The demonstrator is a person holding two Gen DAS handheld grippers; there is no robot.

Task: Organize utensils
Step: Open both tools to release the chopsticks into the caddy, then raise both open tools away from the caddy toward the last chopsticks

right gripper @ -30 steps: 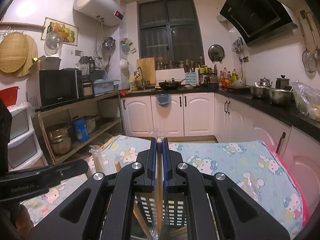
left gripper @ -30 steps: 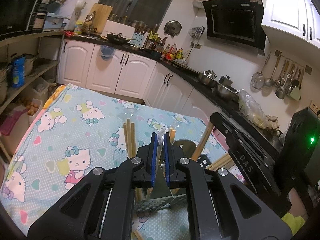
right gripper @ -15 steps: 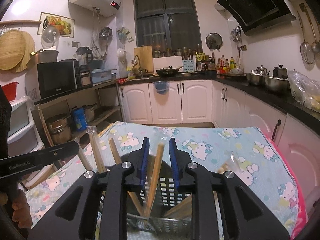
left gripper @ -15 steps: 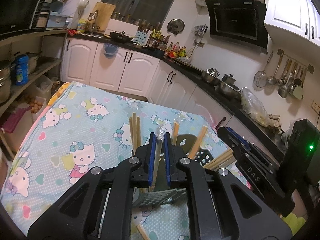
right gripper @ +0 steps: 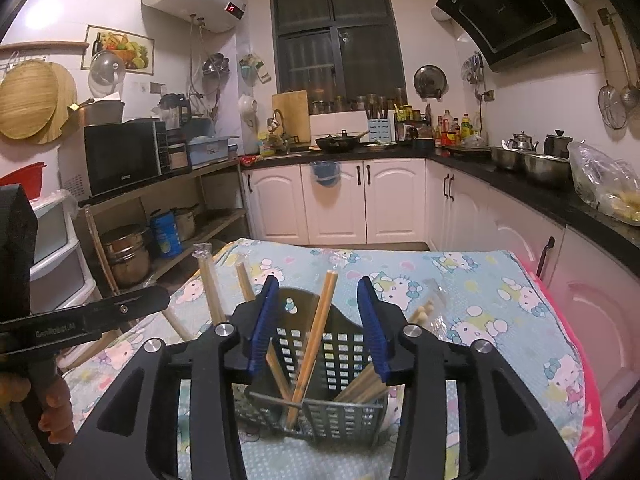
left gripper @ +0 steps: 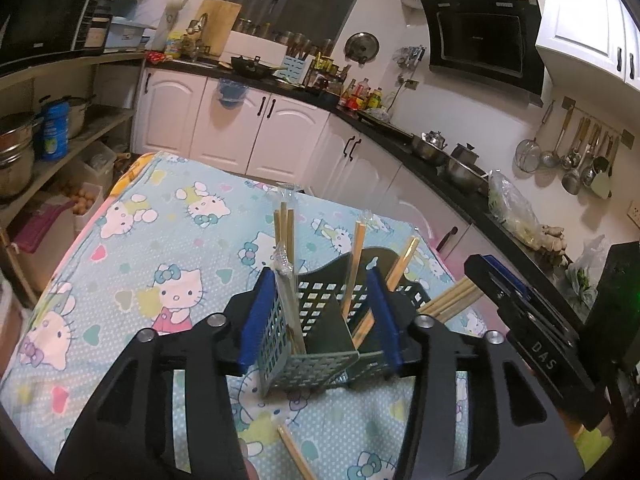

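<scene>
A grey-green perforated caddy stands on the cartoon-cat tablecloth with several wooden chopsticks leaning in it. My left gripper hovers over its near side, jaws opening. A plastic-wrapped pair of chopsticks stands in the caddy just inside the left pad, free of both pads. In the right wrist view my right gripper is above the same caddy, jaws opening too. One bare chopstick leans in the caddy between them, untouched. Each gripper shows in the other's view: right gripper, left gripper.
A loose chopstick lies on the cloth just in front of the caddy. A hand holds the left gripper's handle. White cabinets and a dark counter run behind and to the right. Open shelves with pots stand at the left.
Both grippers were shut on a chopstick over the caddy a second ago. Their jaws have since spread, and the chopsticks now stand in the caddy on their own.
</scene>
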